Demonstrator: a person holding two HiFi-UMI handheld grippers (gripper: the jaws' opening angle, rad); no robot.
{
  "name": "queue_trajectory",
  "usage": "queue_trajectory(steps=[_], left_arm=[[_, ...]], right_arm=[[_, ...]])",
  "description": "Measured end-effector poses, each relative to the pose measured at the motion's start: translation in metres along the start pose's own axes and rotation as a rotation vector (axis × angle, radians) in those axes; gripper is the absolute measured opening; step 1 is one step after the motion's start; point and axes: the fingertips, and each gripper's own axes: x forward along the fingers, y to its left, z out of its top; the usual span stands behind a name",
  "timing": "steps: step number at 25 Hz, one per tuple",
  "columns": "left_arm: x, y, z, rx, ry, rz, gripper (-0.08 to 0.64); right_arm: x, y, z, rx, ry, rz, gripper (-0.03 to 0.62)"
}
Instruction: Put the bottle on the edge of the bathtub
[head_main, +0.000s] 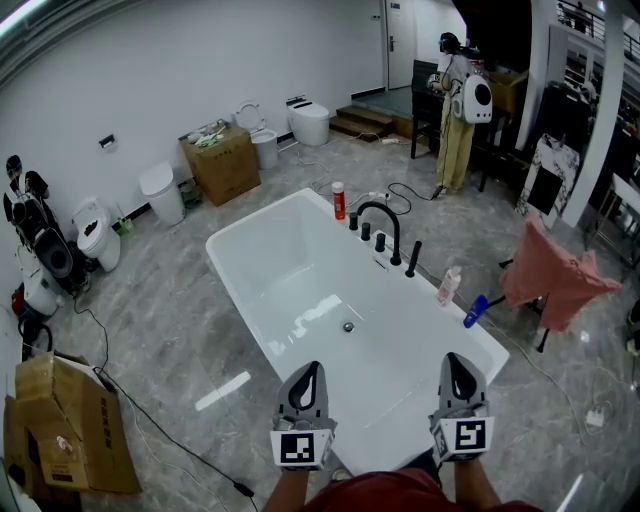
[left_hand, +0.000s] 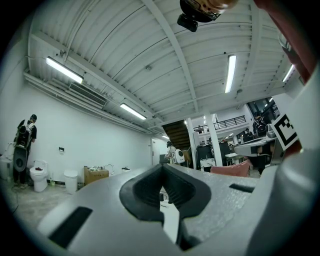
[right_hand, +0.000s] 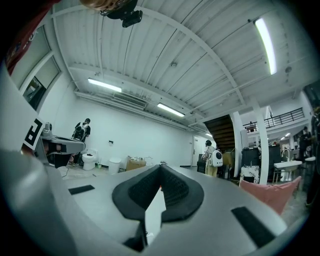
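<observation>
Left gripper (head_main: 311, 370) and right gripper (head_main: 456, 362) closed, empty (nothing carried); red bottle (head_main: 338, 200) at twelve o'clock, pink bottle (head_main: 449, 285) at two, already on the bathtub (head_main: 224, 258) rim: seemingly done.

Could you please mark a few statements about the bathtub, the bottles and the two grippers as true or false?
1. The left gripper and right gripper are both shut and empty. True.
2. A red bottle stands on the bathtub rim near the black faucet. True.
3. The blue bottle lies inside the tub. False: it sits at the right rim, beside a pink bottle.
4. The tub is full of water. False: its drain shows bare.
</observation>
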Motion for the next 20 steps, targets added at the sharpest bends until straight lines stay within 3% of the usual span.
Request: queue_trajectory(steps=[20], left_arm=[[0.0036, -0.0036, -0.0032, -0.01, 0.01, -0.009, 0.005]], right_arm=[[0.0015, -0.0052, -0.0083, -0.014, 0.037, -0.005, -0.002]])
